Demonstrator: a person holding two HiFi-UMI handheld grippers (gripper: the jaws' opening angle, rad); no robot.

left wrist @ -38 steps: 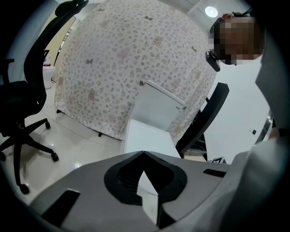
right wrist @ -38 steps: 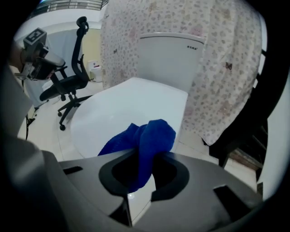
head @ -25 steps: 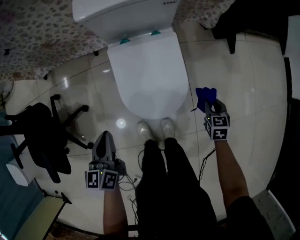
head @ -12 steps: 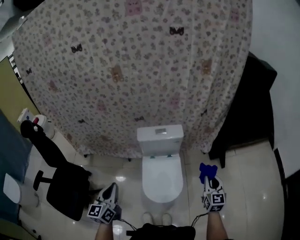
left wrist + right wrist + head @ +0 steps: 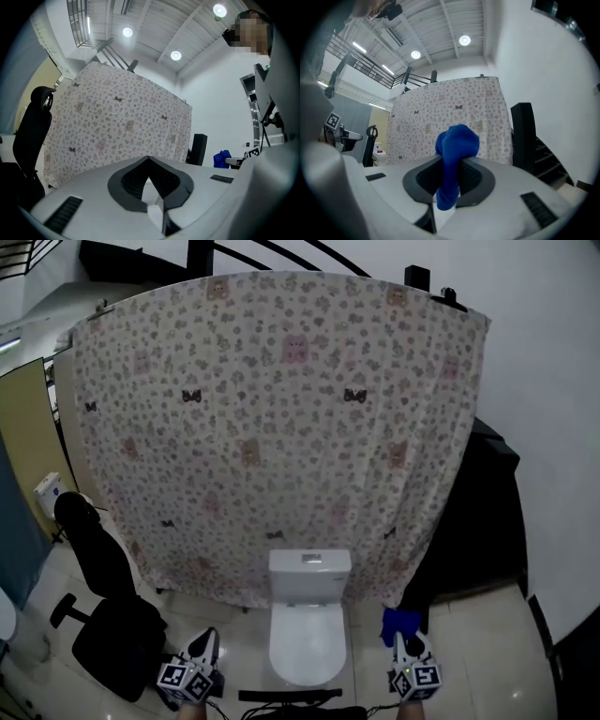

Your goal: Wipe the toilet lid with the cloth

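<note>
The white toilet [image 5: 306, 624] stands low in the middle of the head view, its lid [image 5: 305, 645] down and its tank against a patterned curtain. My right gripper [image 5: 401, 644] is to the right of the bowl, shut on a blue cloth [image 5: 398, 623] that bunches above the jaws; the same blue cloth [image 5: 453, 161] fills the middle of the right gripper view. Left of the bowl is my left gripper [image 5: 202, 647], its jaws closed together with nothing in them, also seen as my left gripper [image 5: 149, 174] pointing at the curtain. Both grippers are clear of the lid.
A flower-patterned curtain [image 5: 281, 427] hangs behind the toilet. A black office chair [image 5: 108, 615] stands at the left, close to my left gripper. A tall black cabinet [image 5: 473, 521] is at the right. The floor is pale tile [image 5: 478, 652].
The head view has tilted up from steeply down on the lid to the curtain and room. Both grippers now sit at the bottom edge; the right one still holds the cloth.
</note>
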